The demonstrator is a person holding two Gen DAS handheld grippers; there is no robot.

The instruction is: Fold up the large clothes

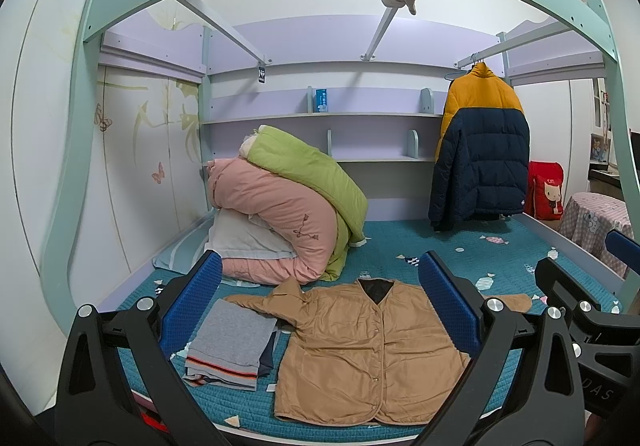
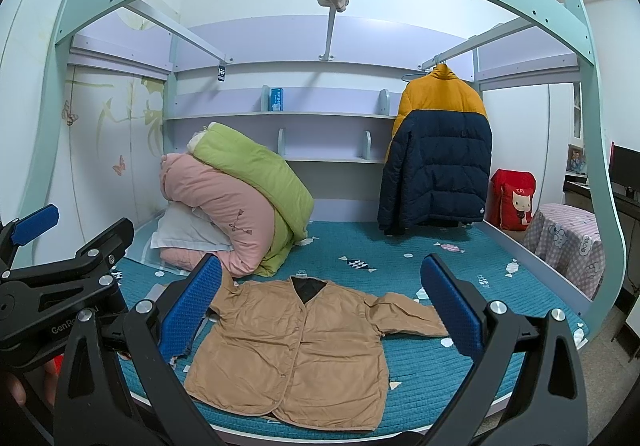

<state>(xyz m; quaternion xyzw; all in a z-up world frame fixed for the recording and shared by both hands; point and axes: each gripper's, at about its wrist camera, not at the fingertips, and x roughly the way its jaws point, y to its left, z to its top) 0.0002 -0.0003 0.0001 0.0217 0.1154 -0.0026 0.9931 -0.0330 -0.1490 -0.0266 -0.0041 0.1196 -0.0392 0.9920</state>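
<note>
Left wrist view: left gripper (image 1: 320, 302), blue-padded fingers spread wide, empty. Tan buttoned quilted jacket (image 1: 352, 350) lying flat, front up, on teal quilted mattress (image 1: 420, 246). Folded grey striped garment stack (image 1: 230, 346) just beside its left edge.

Right wrist view: right gripper (image 2: 320, 302), fingers spread, empty, above jacket (image 2: 296, 350). Rolled pink and green quilts (image 2: 236, 198) behind; yellow-and-navy puffer coat (image 2: 438, 150) hanging.

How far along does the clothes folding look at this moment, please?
Done: a folded pile of grey and dark garments lies on the bed. In hand: nothing; the left gripper and right gripper are both open above the bed. Left: the tan jacket lies flat, buttoned and unfolded, one sleeve spread out.
</note>
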